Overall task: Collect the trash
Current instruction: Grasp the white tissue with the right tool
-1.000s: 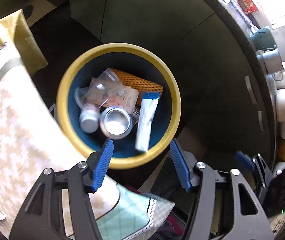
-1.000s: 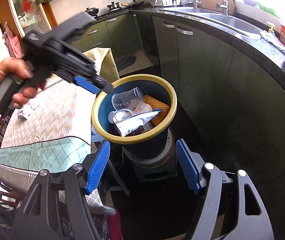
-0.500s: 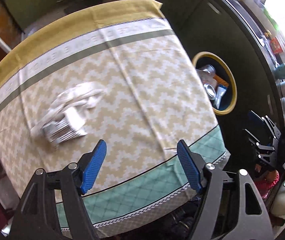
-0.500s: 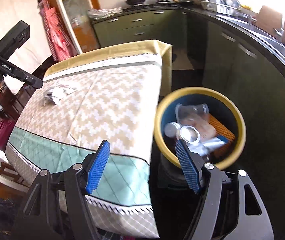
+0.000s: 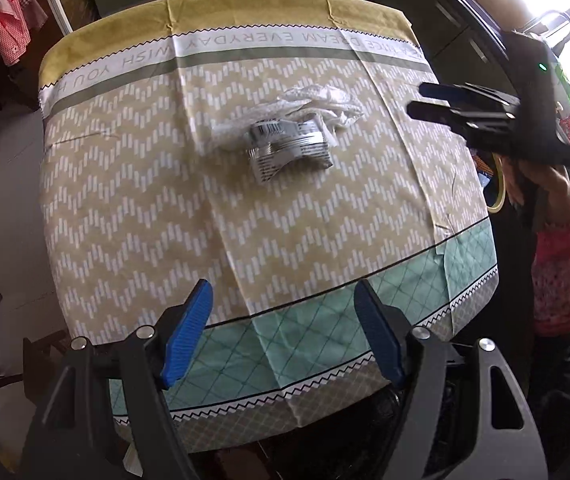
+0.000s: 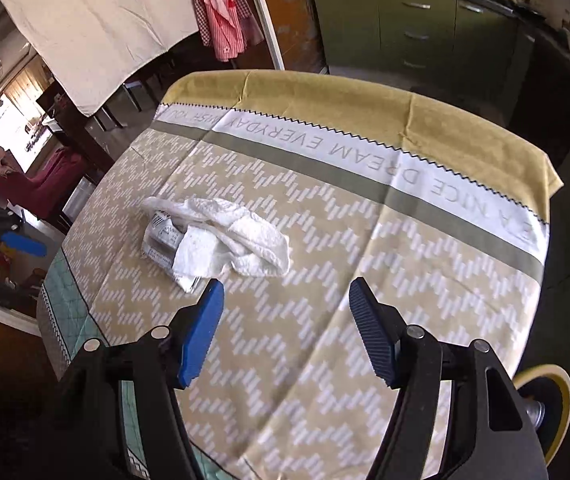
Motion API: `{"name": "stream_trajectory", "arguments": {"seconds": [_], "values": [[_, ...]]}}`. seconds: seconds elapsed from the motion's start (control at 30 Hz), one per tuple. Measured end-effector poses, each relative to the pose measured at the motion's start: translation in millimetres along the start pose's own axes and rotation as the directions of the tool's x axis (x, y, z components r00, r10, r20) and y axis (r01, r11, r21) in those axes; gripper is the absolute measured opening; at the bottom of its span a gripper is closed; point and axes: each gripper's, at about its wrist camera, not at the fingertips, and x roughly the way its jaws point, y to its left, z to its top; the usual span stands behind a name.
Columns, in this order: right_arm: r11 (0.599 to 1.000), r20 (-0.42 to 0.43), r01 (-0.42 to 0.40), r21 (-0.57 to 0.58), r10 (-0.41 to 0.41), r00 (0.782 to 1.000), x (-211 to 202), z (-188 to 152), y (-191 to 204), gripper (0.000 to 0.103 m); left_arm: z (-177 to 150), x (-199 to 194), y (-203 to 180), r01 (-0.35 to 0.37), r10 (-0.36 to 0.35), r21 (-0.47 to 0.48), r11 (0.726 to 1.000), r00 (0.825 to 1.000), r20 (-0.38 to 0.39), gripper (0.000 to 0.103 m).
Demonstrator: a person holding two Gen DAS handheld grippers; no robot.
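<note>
A crumpled white tissue [image 5: 317,104] and a crushed silver printed wrapper [image 5: 289,148] lie together on the patterned tablecloth [image 5: 133,208]. The tissue [image 6: 241,236] and wrapper [image 6: 163,240] also show in the right wrist view. My left gripper [image 5: 283,336] is open and empty above the table's near edge. My right gripper [image 6: 285,332] is open and empty over the cloth [image 6: 425,264], a little short of the tissue; in the left wrist view it [image 5: 425,100] hangs at the table's right side. The yellow-rimmed trash bin [image 6: 553,408] stands beside the table.
The bin's rim [image 5: 499,196] shows past the table's right edge, behind the person's hand. Dark green kitchen cabinets [image 6: 413,28] stand beyond the table. A chair with red cloth [image 6: 41,184] is at the far left. Floor surrounds the table.
Both grippers have swung away from the trash bin and now face the table. The tissue and wrapper have come to the middle of both views. Both stay open and empty.
</note>
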Motion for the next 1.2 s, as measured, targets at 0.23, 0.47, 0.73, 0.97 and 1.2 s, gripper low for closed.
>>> {"name": "stream_trajectory", "arguments": {"seconds": [0.23,0.47,0.73,0.97,1.2], "values": [[0.997,-0.080,0.036,-0.072,-0.041,0.996,60.6,36.9,25.0,0.066,-14.3,-3.4,20.1,0.018,-0.018,-0.020,1.000,1.000,-0.003,0.070],[0.992,-0.130,0.086,-0.091,-0.097,0.987,88.1,42.7,35.3,0.049,-12.8,4.3,21.6,0.034,-0.034,-0.020,0.999,0.999,-0.013,0.070],[0.997,-0.091,0.067,-0.045,-0.071,0.993,61.8,38.2,34.8,0.009,4.7,8.8,10.7,0.026,-0.026,-0.007,1.000,1.000,-0.013,0.073],[0.995,0.093,0.087,0.042,-0.091,0.991,-36.8,26.9,16.1,0.009,41.8,19.1,-7.9,0.013,-0.013,0.006,1.000,1.000,-0.010,0.077],[0.989,0.192,0.113,0.096,-0.130,0.973,-106.3,-2.2,-1.7,0.009,79.0,52.0,-23.7,0.104,-0.113,-0.114,0.988,0.990,-0.080,0.078]]}}
